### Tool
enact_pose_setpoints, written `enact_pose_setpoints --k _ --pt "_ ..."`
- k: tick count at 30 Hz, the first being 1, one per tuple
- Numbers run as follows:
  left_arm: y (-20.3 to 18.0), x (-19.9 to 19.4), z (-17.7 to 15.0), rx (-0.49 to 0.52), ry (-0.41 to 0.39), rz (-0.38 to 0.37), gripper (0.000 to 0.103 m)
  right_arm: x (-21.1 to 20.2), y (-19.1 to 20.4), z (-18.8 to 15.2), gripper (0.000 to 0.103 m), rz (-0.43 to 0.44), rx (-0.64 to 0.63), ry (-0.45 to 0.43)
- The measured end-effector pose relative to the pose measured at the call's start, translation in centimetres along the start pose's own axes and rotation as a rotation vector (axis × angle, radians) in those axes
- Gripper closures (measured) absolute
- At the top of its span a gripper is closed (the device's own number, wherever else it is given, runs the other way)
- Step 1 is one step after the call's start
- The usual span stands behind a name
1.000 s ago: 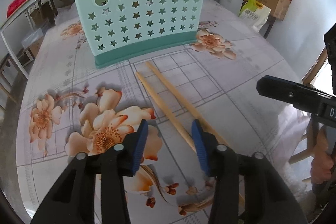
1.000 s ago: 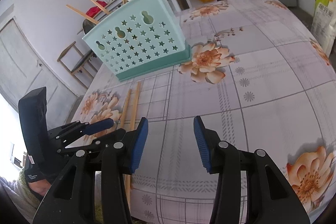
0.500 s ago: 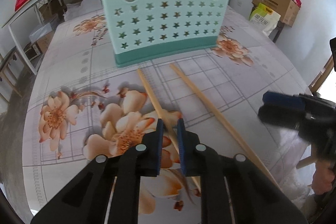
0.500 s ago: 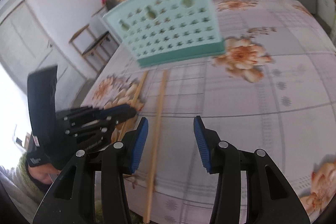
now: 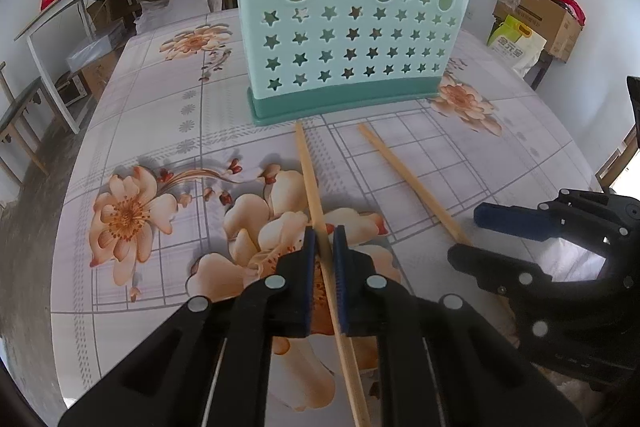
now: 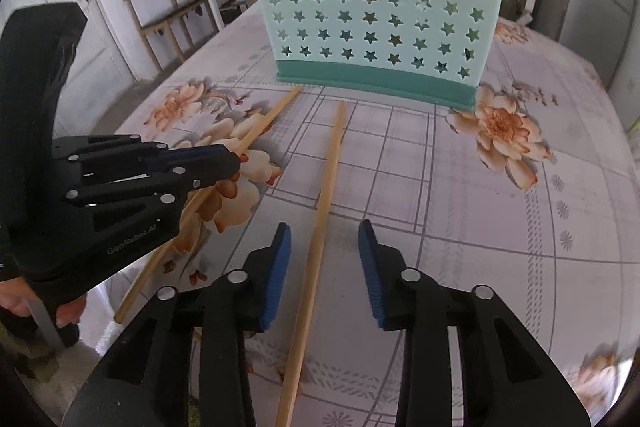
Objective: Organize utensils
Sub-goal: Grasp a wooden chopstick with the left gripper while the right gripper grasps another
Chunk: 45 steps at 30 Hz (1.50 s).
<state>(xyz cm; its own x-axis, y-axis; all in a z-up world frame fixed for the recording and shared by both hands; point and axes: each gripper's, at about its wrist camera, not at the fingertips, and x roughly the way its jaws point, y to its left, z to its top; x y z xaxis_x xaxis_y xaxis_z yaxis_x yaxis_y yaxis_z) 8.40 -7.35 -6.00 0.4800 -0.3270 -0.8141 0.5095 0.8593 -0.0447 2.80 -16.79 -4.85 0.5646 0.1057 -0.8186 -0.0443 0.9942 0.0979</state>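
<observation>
Since the earlier frames, both grippers have shifted sideways over the two chopsticks, and the jaws of each have just been closing. Left gripper (image 5: 323,243): pressed together on the left chopstick (image 5: 307,171), which runs from the holder's foot back between the pads. Right gripper (image 6: 323,263): jaws still spread, straddling the right chopstick (image 6: 329,179) without touching it; this stick lies flat on the floral tablecloth (image 6: 520,211), slightly nearer the left pad. Risk: the off-centre stick may roll or pivot as the pads meet, and a pinch far from the middle of either long stick may let it droop or swing on lifting. Teal holder (image 5: 352,27): upright at the far end of both sticks, star-perforated; whether anything stands inside cannot be told, since wood seen above its rim may lie behind.
</observation>
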Motion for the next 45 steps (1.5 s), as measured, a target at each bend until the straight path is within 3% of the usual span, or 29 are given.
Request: enact_pose_setpoints --k 9,13,29,32,37,45 --pt "0.1 0.0 0.0 -0.002 -0.002 -0.002 0.095 0.4 -0.2 0.3 0.092 -0.041 0.01 -0.002" --pt "0.0 0.0 0.0 -0.002 -0.002 -0.002 0.095 0.3 -1.1 0.3 0.098 -0.019 0.052 -0.004" --pt "0.1 0.1 0.1 -0.005 -0.002 -0.006 0.095 -2.2 -4.8 -1.9 0.098 -0.016 0.162 0.034" --pt "0.1 0.1 0.1 -0.005 -0.002 -0.008 0.095 -2.6 -5.4 -2.0 0.096 0.006 0.187 0.041" --pt "0.0 0.1 0.2 -0.007 -0.001 -0.011 0.095 -2.6 -5.6 -1.2 0.075 0.008 0.195 0.024" --pt "0.0 0.2 0.3 -0.014 -0.002 -0.011 0.095 -0.7 -4.9 0.9 0.07 -0.043 0.137 0.013"
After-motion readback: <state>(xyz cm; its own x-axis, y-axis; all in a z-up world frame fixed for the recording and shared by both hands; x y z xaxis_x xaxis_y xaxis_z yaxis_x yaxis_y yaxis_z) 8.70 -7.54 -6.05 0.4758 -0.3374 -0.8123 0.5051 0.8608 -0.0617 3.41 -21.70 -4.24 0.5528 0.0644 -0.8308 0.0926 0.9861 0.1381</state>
